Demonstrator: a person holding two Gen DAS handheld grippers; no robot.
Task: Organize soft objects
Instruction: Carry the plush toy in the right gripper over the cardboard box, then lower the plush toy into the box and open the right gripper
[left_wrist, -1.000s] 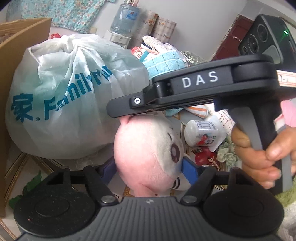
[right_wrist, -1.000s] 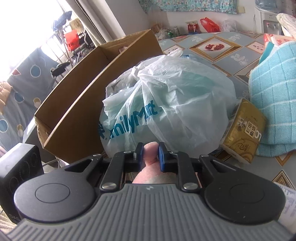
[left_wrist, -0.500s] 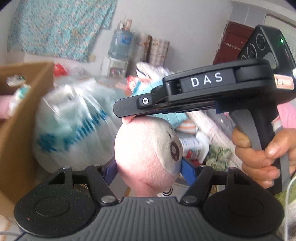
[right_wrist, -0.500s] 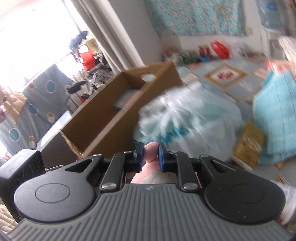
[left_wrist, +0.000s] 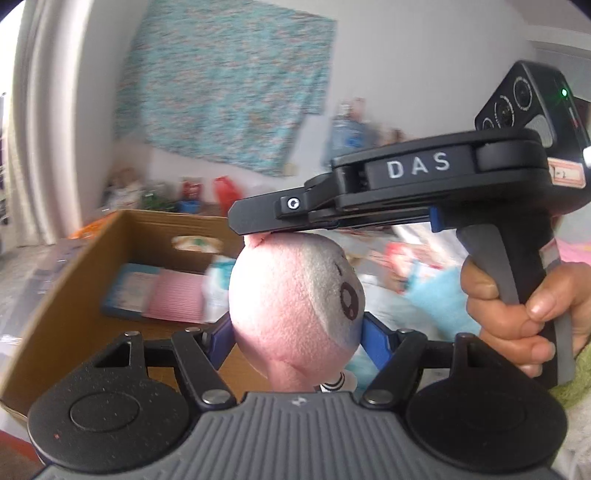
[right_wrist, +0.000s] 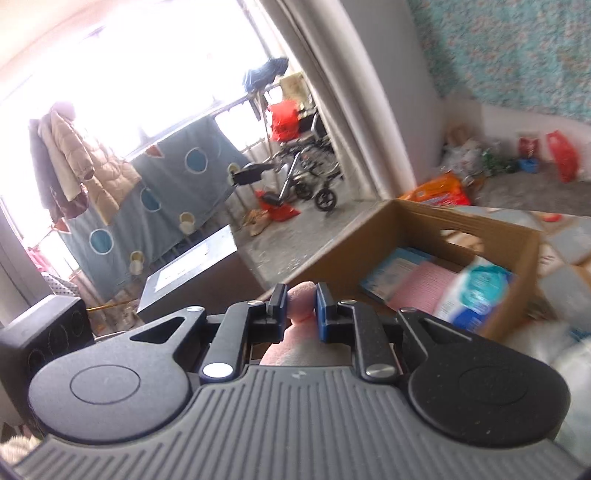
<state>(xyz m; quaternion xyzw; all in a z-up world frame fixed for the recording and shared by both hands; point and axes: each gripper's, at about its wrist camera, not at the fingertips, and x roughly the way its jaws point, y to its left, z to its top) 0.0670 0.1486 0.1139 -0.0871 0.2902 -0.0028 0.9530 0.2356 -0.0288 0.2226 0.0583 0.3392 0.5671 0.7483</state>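
Note:
A pink plush toy (left_wrist: 295, 302) with a grey-white face is up in the air, held by both grippers. My left gripper (left_wrist: 295, 334) is shut on its round head, blue pads pressed against both sides. My right gripper (right_wrist: 301, 308) is shut on the toy's small pink ear (right_wrist: 301, 302), and in the left wrist view it reaches in from the right above the head, a hand (left_wrist: 517, 317) on its handle. A brown cardboard box (left_wrist: 74, 314) lies open below and to the left, with a pink-and-blue flat pack (left_wrist: 159, 295) and a blue-white packet (right_wrist: 476, 291) inside.
A teal floral cloth (left_wrist: 221, 92) hangs on the back wall. A light blue towel (left_wrist: 436, 306) and blurred clutter lie right of the box. In the right wrist view a balcony with a wheelchair (right_wrist: 306, 173), a hanging blanket (right_wrist: 159, 206) and coats (right_wrist: 70, 158) is on the left.
Both grippers have risen together with the plush toy. The white plastic bag has dropped out of sight, and the open box and back wall have come into view.

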